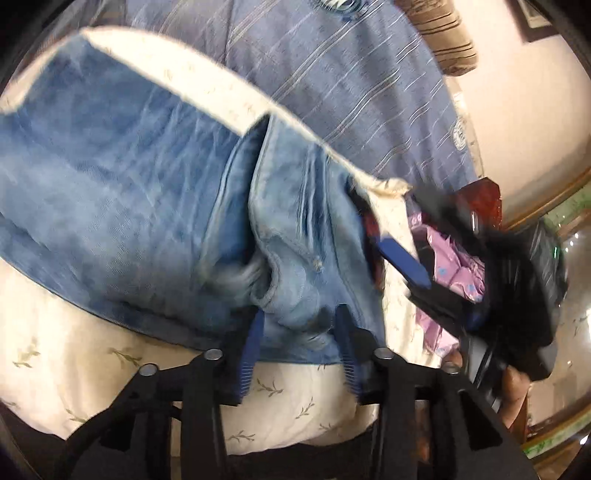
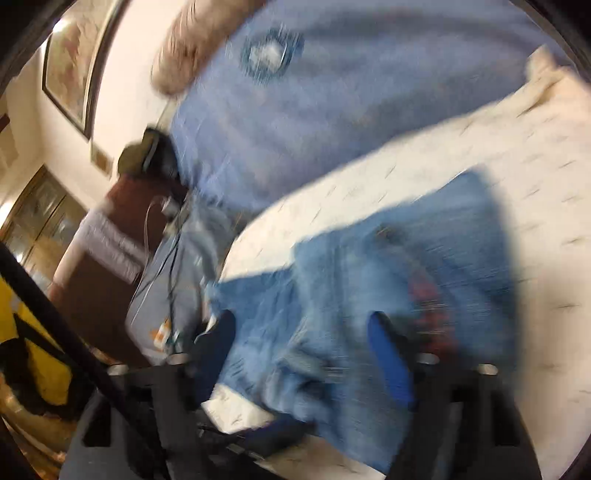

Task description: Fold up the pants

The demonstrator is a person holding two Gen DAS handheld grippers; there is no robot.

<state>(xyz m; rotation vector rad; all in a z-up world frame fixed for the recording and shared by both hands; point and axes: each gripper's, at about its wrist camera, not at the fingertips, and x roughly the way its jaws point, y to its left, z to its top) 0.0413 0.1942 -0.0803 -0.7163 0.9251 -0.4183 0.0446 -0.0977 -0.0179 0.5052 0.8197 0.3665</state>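
Light blue denim pants [image 1: 140, 206] lie on a cream leaf-print sheet [image 1: 74, 369], legs running to the upper left. My left gripper [image 1: 299, 332] has its blue fingers either side of the waistband by the pocket, jaws apart with denim bunched between them. The right gripper [image 1: 402, 262] shows in the left wrist view at the waistband's far corner. In the blurred right wrist view the pants [image 2: 369, 280] fill the centre, and my right gripper [image 2: 306, 354] straddles the denim edge with its blue fingers wide apart.
A blue striped bedspread [image 1: 332, 81] covers the bed beyond the sheet. A brown striped pillow [image 1: 443, 33] lies at the back. Pink cloth [image 1: 450, 266] and a dark wooden piece [image 1: 480, 199] sit to the right. A grey garment [image 2: 173, 280] hangs at the bed's left side.
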